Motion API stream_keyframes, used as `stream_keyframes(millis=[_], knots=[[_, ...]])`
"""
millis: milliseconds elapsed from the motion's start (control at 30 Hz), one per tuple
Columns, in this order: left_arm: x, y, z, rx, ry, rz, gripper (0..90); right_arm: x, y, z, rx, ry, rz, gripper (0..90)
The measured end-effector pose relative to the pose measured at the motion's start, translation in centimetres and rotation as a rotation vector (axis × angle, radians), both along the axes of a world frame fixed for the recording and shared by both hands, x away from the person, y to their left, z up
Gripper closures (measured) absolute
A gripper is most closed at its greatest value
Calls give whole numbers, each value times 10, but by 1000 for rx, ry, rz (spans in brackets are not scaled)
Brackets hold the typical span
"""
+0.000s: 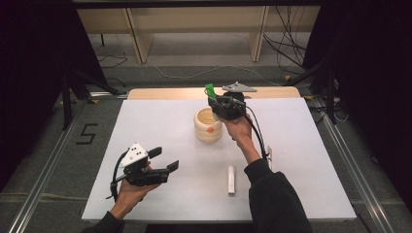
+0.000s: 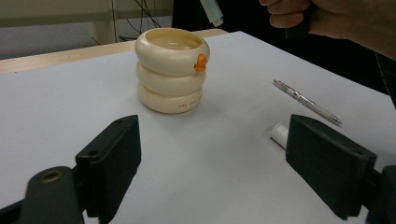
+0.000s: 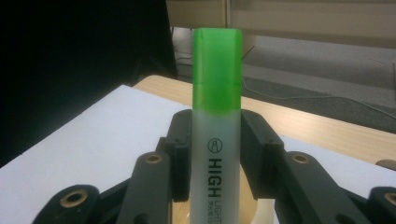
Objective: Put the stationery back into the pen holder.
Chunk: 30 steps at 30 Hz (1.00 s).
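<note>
We saw a highlighter (image 3: 217, 135) with a bright green cap and a pale translucent body printed with black lettering, clamped between the black jaws of the right gripper (image 3: 217, 154). The ringed holder (image 1: 208, 125) was cream with a small orange spot on its near side. The table (image 1: 160, 121) was white with a light wood far edge. A white marker (image 1: 231, 179) lay nearer, and the left gripper (image 1: 163, 159) was black with a grey plate.

Highlighter (image 3: 217, 140) clamped between the jaws of my right tool (image 3: 217, 144): black print "HIGH LIGHT" beneath a small round logo, smaller print below unreadable. Cream holder (image 2: 171, 70) ahead of my left tool (image 2: 233, 158): base lettering too small. Floor (image 1: 58, 160): a "5" mark (image 1: 86, 134).
</note>
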<state>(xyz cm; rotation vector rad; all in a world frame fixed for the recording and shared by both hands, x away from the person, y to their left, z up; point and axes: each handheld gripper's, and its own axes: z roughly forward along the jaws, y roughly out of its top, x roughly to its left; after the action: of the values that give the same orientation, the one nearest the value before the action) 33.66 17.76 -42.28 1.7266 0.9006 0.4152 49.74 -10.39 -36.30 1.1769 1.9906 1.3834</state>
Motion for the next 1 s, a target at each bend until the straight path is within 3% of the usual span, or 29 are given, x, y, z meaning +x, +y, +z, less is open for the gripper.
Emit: stream_keyframes(millis=[600,1000], knots=[[0,0,0,2,-5,-6,177,10,25,-4,-18,-4,4,671],[-1,0,1,0,-4,-4,177,13,30,-9,-11,7,-3,671]])
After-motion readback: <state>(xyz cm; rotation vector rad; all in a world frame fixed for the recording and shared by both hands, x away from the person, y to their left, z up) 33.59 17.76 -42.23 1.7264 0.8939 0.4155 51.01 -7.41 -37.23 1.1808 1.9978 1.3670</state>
